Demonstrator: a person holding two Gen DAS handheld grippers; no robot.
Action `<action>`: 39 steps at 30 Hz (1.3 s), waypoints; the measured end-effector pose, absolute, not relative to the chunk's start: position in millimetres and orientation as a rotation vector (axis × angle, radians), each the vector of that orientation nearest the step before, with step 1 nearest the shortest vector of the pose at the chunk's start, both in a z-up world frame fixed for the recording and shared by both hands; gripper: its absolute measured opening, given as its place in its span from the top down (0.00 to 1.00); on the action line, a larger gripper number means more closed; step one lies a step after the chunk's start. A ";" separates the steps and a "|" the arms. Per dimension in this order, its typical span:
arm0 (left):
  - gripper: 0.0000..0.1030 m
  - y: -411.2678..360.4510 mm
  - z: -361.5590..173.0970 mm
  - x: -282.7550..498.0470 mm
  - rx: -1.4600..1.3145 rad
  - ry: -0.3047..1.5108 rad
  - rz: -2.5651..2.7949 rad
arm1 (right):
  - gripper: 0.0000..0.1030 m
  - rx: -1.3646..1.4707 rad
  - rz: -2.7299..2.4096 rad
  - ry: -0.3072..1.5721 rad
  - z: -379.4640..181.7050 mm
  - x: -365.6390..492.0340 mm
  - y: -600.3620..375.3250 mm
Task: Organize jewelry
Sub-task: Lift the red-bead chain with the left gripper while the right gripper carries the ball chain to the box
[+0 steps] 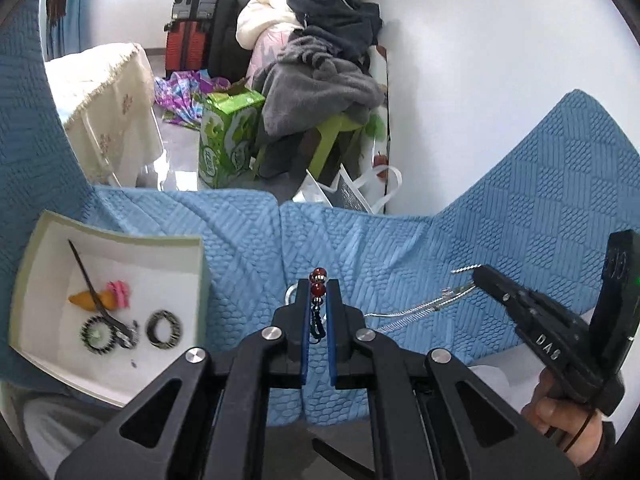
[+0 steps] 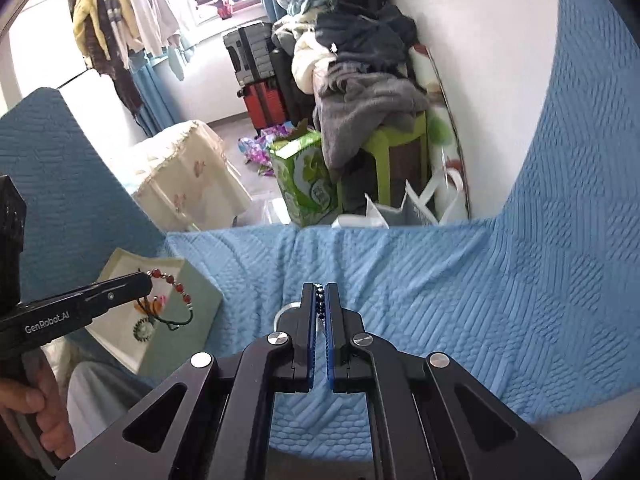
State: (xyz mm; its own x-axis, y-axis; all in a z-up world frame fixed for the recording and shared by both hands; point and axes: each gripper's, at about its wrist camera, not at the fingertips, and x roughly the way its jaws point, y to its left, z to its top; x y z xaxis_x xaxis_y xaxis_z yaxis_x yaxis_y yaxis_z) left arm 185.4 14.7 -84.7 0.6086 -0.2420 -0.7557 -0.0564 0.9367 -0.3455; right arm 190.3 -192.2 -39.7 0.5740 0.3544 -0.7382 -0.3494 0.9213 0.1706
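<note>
Nearest the left wrist camera, the left hand-held gripper (image 1: 319,285) is seen closed narrowly on a red bead bracelet (image 1: 318,280), whose red beads stand up between the fingertips while a dark cord hangs down between the blue pads (image 1: 306,344). In the right wrist view the same bracelet (image 2: 173,280) is seen dangling from that gripper (image 2: 146,280) above the open box (image 2: 200,304), clear of the box floor. The right hand-held gripper (image 2: 320,287) is closed on a string of small dark beads (image 2: 320,300), which is pinched between its pads. From the left wrist view, the right gripper (image 1: 478,276) is seen holding a thin silvery chain (image 1: 420,306) that trails down onto the blue quilted cover (image 1: 460,240); whether the chain and the dark beads are one piece cannot be told. A silver ring (image 1: 291,293) is partly hidden behind the left gripper's fingers, lying on the cover. The white box (image 1: 184,248) is set on the cover at the left, and inside it are laid a dark hair stick (image 1: 90,284), an orange and pink clip (image 1: 108,298), a green beaded ring (image 1: 98,336) and a dark patterned bangle (image 1: 163,328). The person's right hand (image 1: 560,412) is seen wrapped round the gripper handle. Behind, a green carton (image 1: 228,136) and a pile of clothes (image 1: 320,60) are stood against the white wall.
</note>
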 end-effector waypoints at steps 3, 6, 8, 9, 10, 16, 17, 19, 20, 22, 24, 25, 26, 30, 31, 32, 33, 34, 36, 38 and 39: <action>0.94 27.1 -68.2 182.8 -0.349 0.899 -0.114 | 0.99 -0.003 0.415 0.842 -19.9 191.3 -182.2; 0.94 44.5 -54.8 176.6 -0.366 0.880 -0.122 | 0.99 0.006 0.426 0.836 -1.4 192.4 -173.1; 0.94 56.5 -45.3 171.8 -0.356 0.868 -0.109 | 0.99 0.007 0.437 0.823 9.2 188.5 -166.0; 0.94 61.7 -41.5 169.1 -0.353 0.862 -0.106 | 0.99 0.011 0.448 0.822 13.8 187.5 -162.8; 0.94 69.2 -37.0 165.9 -0.352 0.853 -0.098 | 0.99 0.013 0.459 0.820 18.3 186.9 -158.4; 0.94 104.0 -19.8 151.6 -0.357 0.816 -0.064 | 0.99 0.005 0.547 0.780 49.7 176.8 -116.2; 0.94 110.1 -17.8 149.8 -0.358 0.812 -0.057 | 0.99 -0.001 0.559 0.772 54.3 174.8 -108.5; 0.94 125.0 -15.3 145.3 -0.367 0.805 -0.051 | 0.99 -0.016 0.583 0.757 62.4 171.8 -93.8; 0.94 129.2 -14.6 144.8 -0.369 0.801 -0.048 | 0.99 -0.023 0.598 0.750 67.5 170.1 -83.5; 0.94 141.7 -16.7 142.6 -0.375 0.799 -0.037 | 0.99 -0.027 0.622 0.743 73.1 167.2 -66.6; 0.94 154.7 -20.8 140.4 -0.392 0.797 -0.030 | 0.99 -0.030 0.648 0.743 75.9 166.8 -52.1; 0.94 160.5 -24.1 139.9 -0.397 0.799 -0.029 | 0.99 -0.030 0.657 0.744 76.7 166.7 -45.0; 0.94 163.3 -27.5 140.5 -0.398 0.805 -0.028 | 0.99 -0.033 0.664 0.747 76.6 166.5 -35.0; 0.94 176.6 -42.1 138.8 -0.402 0.824 -0.030 | 0.99 -0.021 0.693 0.792 62.8 171.8 -13.0; 0.94 179.2 -46.7 138.2 -0.407 0.829 -0.030 | 0.99 -0.028 0.692 0.802 57.6 172.0 -8.2; 0.94 184.7 -52.0 137.6 -0.416 0.837 -0.029 | 0.99 -0.031 0.693 0.818 50.2 172.2 -2.5; 0.94 187.3 -56.5 137.8 -0.421 0.843 -0.028 | 0.99 -0.029 0.694 0.831 44.6 172.2 1.0; 0.94 189.9 -60.7 138.1 -0.425 0.850 -0.028 | 0.99 -0.030 0.693 0.846 37.7 172.0 4.3; 0.94 194.0 -71.0 139.0 -0.437 0.864 -0.031 | 0.99 -0.033 0.689 0.878 20.8 172.1 12.4; 0.94 197.8 -82.4 140.1 -0.441 0.875 -0.034 | 0.99 -0.052 0.685 0.908 3.8 170.6 19.6; 0.94 198.6 -87.0 141.7 -0.438 0.880 -0.034 | 0.99 -0.061 0.681 0.926 -6.1 170.5 22.7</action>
State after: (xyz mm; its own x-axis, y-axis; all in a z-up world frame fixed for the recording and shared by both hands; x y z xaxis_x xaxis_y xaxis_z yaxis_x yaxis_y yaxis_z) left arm 141.7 198.6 -87.0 0.6426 -0.2062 -0.7380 -0.1494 0.9109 -0.3846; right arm 170.5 22.7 -6.1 0.4092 0.5153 -0.7530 -0.5659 0.7907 0.2336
